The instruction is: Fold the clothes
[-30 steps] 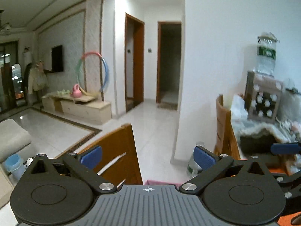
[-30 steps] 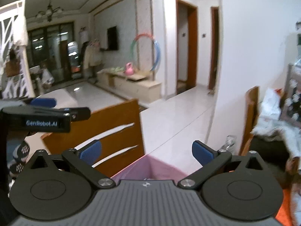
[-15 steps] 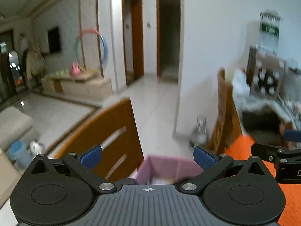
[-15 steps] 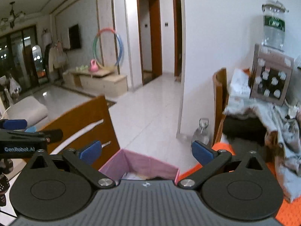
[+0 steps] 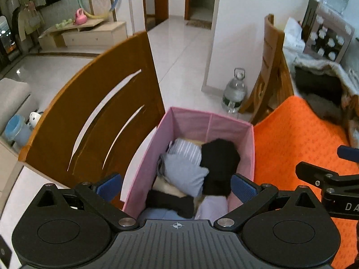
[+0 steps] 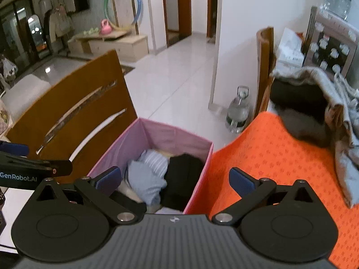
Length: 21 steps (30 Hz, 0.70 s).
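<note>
A pink fabric bin holds crumpled clothes: a light blue garment, a striped one and a black one. My left gripper hangs open above the bin with nothing between its fingers. My right gripper is also open and empty, above the bin's right wall and the orange mat. A grey garment lies heaped at the mat's far right.
A wooden chair back stands left of the bin. Another wooden chair and a water jug are behind the mat. A box with a large bottle sits at the far right.
Both grippers have tilted downward from looking across the room. The pink bin and its clothes and the orange mat have come fully into view below them.
</note>
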Available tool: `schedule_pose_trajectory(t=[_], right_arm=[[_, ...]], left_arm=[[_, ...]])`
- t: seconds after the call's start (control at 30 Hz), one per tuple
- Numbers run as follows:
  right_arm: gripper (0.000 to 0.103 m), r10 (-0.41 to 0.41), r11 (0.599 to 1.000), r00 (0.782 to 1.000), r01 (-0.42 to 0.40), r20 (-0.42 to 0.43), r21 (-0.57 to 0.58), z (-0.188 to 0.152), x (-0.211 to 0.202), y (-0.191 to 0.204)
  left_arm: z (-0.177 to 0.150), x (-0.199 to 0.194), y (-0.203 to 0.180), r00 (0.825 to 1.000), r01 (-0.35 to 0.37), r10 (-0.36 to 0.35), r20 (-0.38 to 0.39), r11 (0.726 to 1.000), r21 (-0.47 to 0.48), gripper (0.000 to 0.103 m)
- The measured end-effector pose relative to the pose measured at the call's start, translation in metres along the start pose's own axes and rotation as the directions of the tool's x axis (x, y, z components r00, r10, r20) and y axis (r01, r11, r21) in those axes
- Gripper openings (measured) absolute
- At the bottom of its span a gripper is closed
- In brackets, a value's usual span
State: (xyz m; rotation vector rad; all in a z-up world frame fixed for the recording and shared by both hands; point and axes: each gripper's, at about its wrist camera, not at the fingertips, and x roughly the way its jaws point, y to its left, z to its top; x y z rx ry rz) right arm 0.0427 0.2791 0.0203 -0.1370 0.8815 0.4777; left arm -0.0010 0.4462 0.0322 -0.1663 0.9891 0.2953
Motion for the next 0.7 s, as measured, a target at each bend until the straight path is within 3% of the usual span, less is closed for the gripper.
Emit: schedule_pose_trajectory(t=[0.37, 0.7], right_arm=[[0.103, 0.020, 1.000, 0.995, -0.021, -0.098, -0.010, -0.006, 0.022, 0.000], [0.103, 0.027, 0.999, 0.992, -0.030, -0.125, -0.021, -0.007, 0.027, -0.001]], left_arm=[[-0.004, 0.014, -0.004, 0.996, 0.030, -0.029, -0.084, 0.999, 0.014, 0.103], [-0.004, 0.018, -0.007, 0.994, 0.022, -0.020, -0.107, 1.000, 0.015, 0.103]])
